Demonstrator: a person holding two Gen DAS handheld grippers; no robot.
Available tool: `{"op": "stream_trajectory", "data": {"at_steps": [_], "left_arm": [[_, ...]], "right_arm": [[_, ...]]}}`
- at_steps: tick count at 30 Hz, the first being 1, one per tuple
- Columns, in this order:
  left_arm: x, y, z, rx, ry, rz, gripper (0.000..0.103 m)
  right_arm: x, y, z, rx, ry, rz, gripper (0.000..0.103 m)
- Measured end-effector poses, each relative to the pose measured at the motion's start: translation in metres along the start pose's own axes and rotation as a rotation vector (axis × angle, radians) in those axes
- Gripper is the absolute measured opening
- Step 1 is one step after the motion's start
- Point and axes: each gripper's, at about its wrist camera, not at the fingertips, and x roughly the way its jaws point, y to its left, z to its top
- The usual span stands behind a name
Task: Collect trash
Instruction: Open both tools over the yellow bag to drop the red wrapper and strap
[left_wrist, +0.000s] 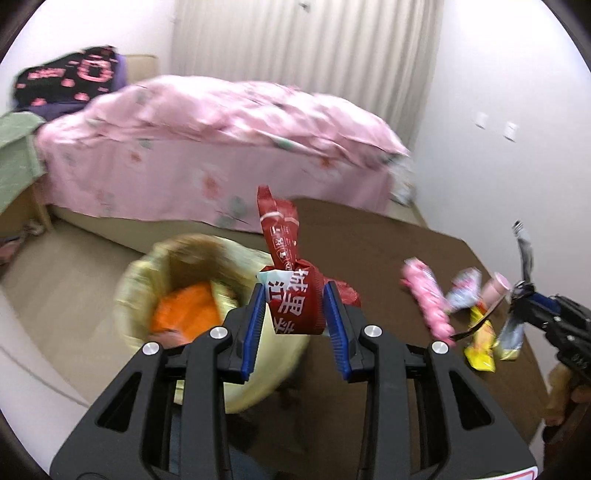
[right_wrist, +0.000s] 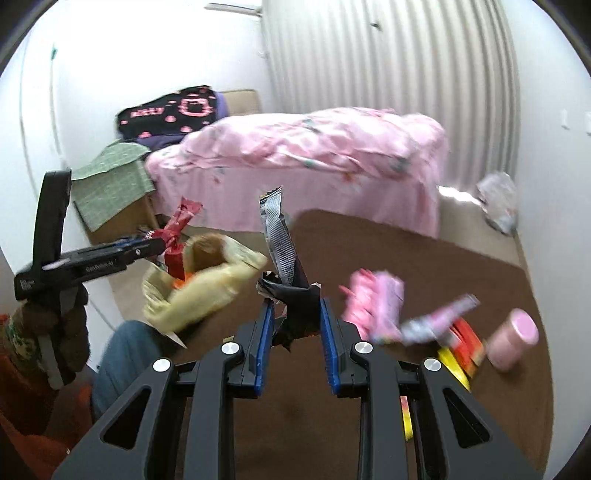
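Left wrist view, left to right:
- Green cloth (left_wrist: 14, 147) over a bedside stand, far left.
- Black garment with pink lettering (left_wrist: 70, 75), unreadable, at the bed head.
- Bed with pink floral duvet (left_wrist: 221, 122).
- Bin lined with a pale yellow bag (left_wrist: 147, 280), on the floor beside the table; orange wrapper (left_wrist: 184, 310) inside.
- Left gripper (left_wrist: 295, 314), blue pads clamped on a red wrapper (left_wrist: 291, 280) with large white Chinese characters; the wrapper is held just beside the bin's rim, above the brown table (left_wrist: 369, 240).
- Pink wrapper (left_wrist: 428, 299), pink-and-blue wrapper (left_wrist: 461, 288), yellow wrapper (left_wrist: 480, 343) and pink cylindrical container (left_wrist: 496, 286), all on the table.
- Right gripper (left_wrist: 517, 291), far right, jaws closed on a grey-and-black wrapper (left_wrist: 524, 247).

Right wrist view, left to right:
- Left gripper (right_wrist: 155, 240), body printed with small white text too blurred to read.
- Right gripper (right_wrist: 297, 321), pinching the grey-and-black wrapper (right_wrist: 280, 240), which bears fine print, illegible.
- Crumpled plastic (right_wrist: 496, 201) on the floor, far right.
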Motion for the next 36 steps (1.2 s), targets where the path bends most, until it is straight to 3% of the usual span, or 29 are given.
{"op": "stream_trajectory", "data": {"at_steps": [2, 5, 10, 15, 22, 28, 30, 32, 36], "left_arm": [[-0.007, 0.020, 0.005, -0.023, -0.034, 0.075, 0.031], [-0.015, 0.044, 0.010, -0.080, -0.066, 0.118, 0.031], [-0.015, 0.075, 0.008, -0.172, -0.082, 0.144, 0.031], [-0.010, 0.090, 0.000, -0.193, -0.073, 0.151, 0.031], [0.001, 0.106, -0.012, -0.258, -0.053, 0.139, 0.031], [0.015, 0.111, -0.021, -0.278, -0.011, 0.149, 0.031], [0.017, 0.114, -0.022, -0.297, -0.005, 0.142, 0.031], [0.015, 0.120, -0.024, -0.333, -0.011, 0.141, 0.031], [0.011, 0.125, -0.025, -0.361, -0.015, 0.151, 0.031]], "right_arm": [[0.012, 0.017, 0.019, -0.026, -0.007, 0.035, 0.024], [0.034, 0.044, 0.044, -0.066, -0.006, 0.081, 0.024], [0.074, 0.081, 0.067, -0.134, 0.020, 0.102, 0.024], [0.096, 0.105, 0.072, -0.174, 0.037, 0.135, 0.024], [0.134, 0.112, 0.072, -0.209, 0.090, 0.144, 0.024], [0.166, 0.108, 0.070, -0.160, 0.136, 0.213, 0.024], [0.178, 0.109, 0.069, -0.154, 0.170, 0.237, 0.028], [0.186, 0.108, 0.068, -0.146, 0.179, 0.229, 0.041], [0.190, 0.100, 0.066, -0.103, 0.185, 0.252, 0.045]]}}
